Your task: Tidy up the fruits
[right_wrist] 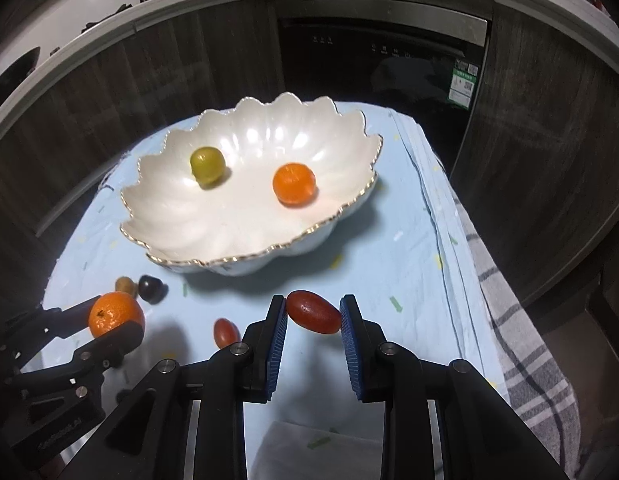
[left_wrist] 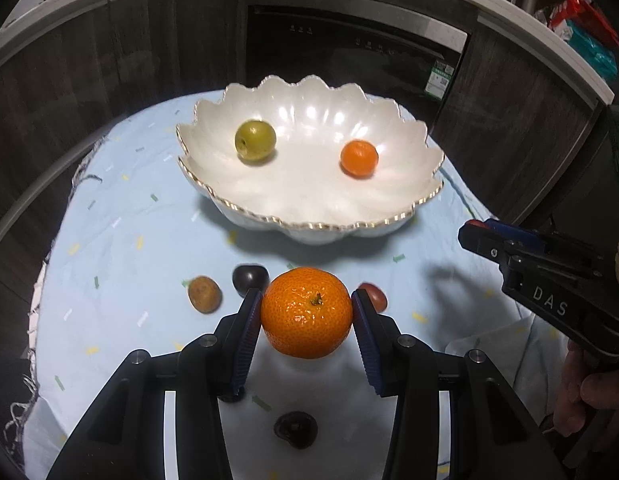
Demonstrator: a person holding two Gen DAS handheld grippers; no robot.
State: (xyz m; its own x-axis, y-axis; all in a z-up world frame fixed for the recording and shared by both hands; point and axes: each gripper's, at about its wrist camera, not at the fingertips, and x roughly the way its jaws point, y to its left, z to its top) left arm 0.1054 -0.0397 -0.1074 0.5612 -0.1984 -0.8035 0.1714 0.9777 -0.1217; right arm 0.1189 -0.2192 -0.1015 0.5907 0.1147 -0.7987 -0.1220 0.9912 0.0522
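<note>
Gripping a mandarin (left_wrist: 306, 312) in the left claw (left_wrist: 306, 314) and a red oval fruit (right_wrist: 313, 312) in the right claw (right_wrist: 313, 314), both lifted above the surface (right_wrist: 389, 272), likely heading for the far scalloped bowl (left_wrist: 421, 200) already holding a green fruit (left_wrist: 255, 140) and a small orange (left_wrist: 359, 158).

Left gripper (left_wrist: 307, 312): matte black linkage arms joined by round silver screws, fingers faced with ribbed blue pads (left_wrist: 245, 342). Right gripper (right_wrist: 313, 316): the same black frame, silver pivots and ridged blue pads (right_wrist: 351, 346); white letters "DAS" on its black body. Bare skin of right hand (left_wrist: 589, 396) behind.
</note>
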